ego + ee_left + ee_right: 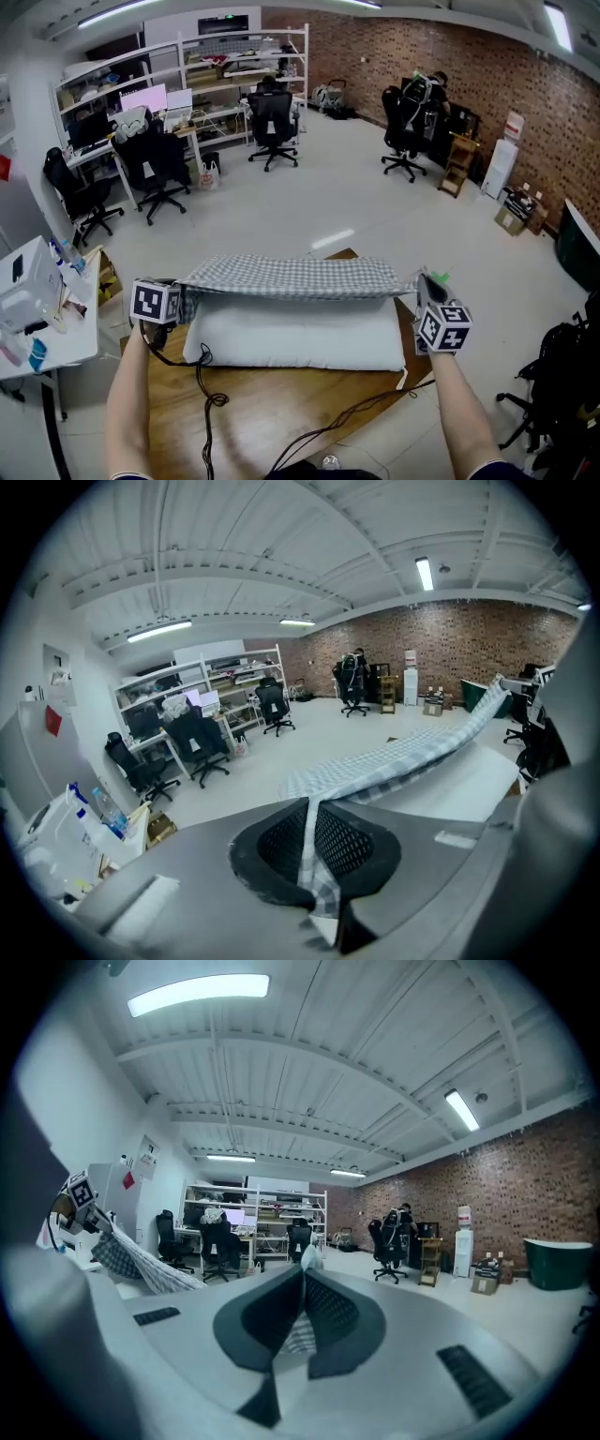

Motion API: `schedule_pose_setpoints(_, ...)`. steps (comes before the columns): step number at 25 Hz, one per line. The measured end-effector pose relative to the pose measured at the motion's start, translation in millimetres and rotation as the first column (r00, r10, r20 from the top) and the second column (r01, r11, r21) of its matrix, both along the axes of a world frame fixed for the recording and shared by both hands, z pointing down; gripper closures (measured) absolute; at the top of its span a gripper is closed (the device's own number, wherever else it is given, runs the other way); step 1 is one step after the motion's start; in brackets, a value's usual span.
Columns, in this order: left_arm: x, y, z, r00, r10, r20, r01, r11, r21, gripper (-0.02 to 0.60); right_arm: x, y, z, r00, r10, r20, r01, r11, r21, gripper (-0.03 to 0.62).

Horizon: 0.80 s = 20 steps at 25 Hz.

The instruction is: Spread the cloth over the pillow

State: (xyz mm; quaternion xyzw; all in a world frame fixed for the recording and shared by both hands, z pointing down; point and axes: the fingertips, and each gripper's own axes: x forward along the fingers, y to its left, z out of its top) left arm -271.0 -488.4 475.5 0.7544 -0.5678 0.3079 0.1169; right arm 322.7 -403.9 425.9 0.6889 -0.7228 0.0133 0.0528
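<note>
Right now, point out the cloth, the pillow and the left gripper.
cloth (295, 277): head view, middle of its checked top.
pillow (295, 336): head view, its white front side.
left gripper (312, 844): left gripper view, between its jaws, shut on the cloth's corner.

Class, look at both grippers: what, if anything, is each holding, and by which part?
Both hold the checked cloth: the left gripper pinches its left end in its jaws, the right gripper its right end, over the pillow.

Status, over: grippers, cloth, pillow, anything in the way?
Both shut: left gripper and right gripper each on a cloth end. Cloth stretched above pillow, not released. Cables on table in front, clear of cloth.
</note>
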Motion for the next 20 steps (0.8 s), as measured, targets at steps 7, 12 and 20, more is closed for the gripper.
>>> schedule_pose_setpoints(7, 1, 42, 45, 0.991, 0.074, 0.107, -0.065, 0.994, -0.082, 0.569, -2, 39, 56, 1.0, 0.01, 0.026, -0.008, 0.996, -0.088, 0.589)
schedule_pose_setpoints(12, 0, 62, 70, 0.993, 0.052, 0.107, -0.04, 0.993, -0.11, 0.569, -4, 53, 89, 0.999, 0.023, 0.029, -0.019, 0.99, -0.143, 0.59)
schedule_pose_setpoints(20, -3, 84, 109, 0.991, 0.042, 0.125, -0.023, 0.989, -0.146, 0.563, -6, 69, 142, 1.0, 0.026, 0.014, -0.021, 0.964, -0.264, 0.59)
